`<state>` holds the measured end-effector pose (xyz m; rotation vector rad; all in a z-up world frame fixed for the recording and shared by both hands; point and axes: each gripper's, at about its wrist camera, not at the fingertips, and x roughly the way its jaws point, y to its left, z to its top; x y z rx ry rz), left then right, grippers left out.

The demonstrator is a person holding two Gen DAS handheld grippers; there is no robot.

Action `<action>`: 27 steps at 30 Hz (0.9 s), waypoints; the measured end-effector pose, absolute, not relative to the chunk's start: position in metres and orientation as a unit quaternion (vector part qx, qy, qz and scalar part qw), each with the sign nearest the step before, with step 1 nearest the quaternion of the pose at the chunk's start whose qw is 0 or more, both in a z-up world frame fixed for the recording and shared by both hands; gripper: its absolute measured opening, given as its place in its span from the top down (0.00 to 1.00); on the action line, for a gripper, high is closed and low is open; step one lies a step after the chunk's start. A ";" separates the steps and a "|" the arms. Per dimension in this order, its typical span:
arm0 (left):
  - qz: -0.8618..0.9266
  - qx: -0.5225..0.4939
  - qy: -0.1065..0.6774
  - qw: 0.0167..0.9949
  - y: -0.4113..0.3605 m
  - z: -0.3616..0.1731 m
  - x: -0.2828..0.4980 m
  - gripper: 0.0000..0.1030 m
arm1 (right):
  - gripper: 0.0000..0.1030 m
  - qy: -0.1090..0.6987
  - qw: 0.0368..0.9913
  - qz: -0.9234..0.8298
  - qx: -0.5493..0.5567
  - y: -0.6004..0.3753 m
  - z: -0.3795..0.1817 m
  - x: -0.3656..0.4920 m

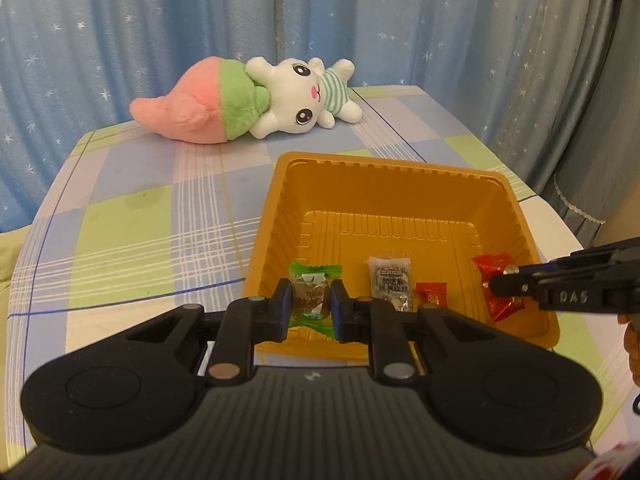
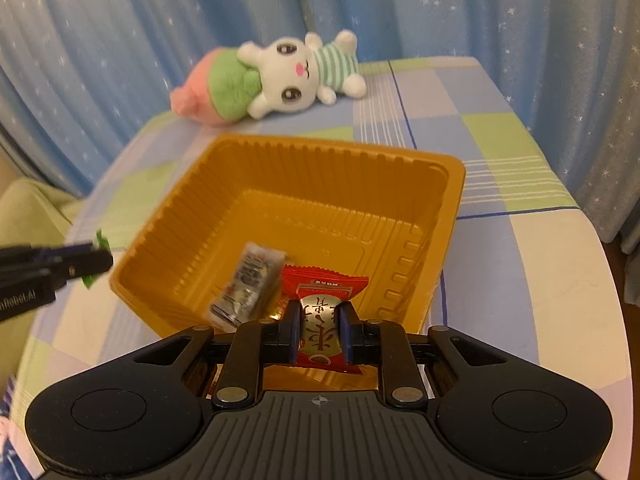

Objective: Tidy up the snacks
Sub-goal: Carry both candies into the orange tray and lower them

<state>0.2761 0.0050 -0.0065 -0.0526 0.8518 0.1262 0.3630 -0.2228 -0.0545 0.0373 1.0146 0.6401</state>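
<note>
A gold plastic tray (image 1: 400,176) sits on the checked tablecloth; it also shows in the right wrist view (image 2: 452,208). My left gripper (image 1: 310,304) is shut on a green-wrapped candy (image 1: 314,280) over the tray's near left corner. My right gripper (image 2: 319,326) is shut on a red-wrapped candy (image 2: 324,292) over the tray's near right side; from the left wrist view it (image 1: 508,280) holds that red candy (image 1: 494,268). A silver-wrapped snack (image 1: 390,280) and a small red candy (image 1: 430,300) lie on the tray floor. The silver snack shows in the right wrist view (image 2: 248,280).
A white rabbit plush with a pink and green carrot (image 1: 248,100) lies at the table's far side, also in the right wrist view (image 2: 272,80). Blue star-printed curtains (image 1: 280,12) hang behind. The table edge curves off at left and right.
</note>
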 end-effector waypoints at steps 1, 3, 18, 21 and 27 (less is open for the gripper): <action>0.060 -0.024 0.415 0.907 0.004 -0.009 0.279 0.82 | 0.80 0.481 0.824 0.300 0.010 -0.220 -0.057 0.364; 0.058 -0.022 0.419 0.906 0.003 -0.012 0.286 0.82 | 0.80 0.486 0.822 0.297 0.000 -0.217 -0.060 0.365; 0.045 -0.015 0.437 0.898 -0.002 -0.026 0.313 0.82 | 0.78 0.478 0.825 0.301 -0.015 -0.215 -0.058 0.375; 0.045 -0.013 0.441 0.896 -0.002 -0.030 0.317 0.82 | 0.78 0.477 0.826 0.301 -0.007 -0.218 -0.055 0.379; 0.044 -0.011 0.452 0.891 -0.001 -0.038 0.326 0.82 | 0.78 0.473 0.828 0.302 0.001 -0.219 -0.053 0.381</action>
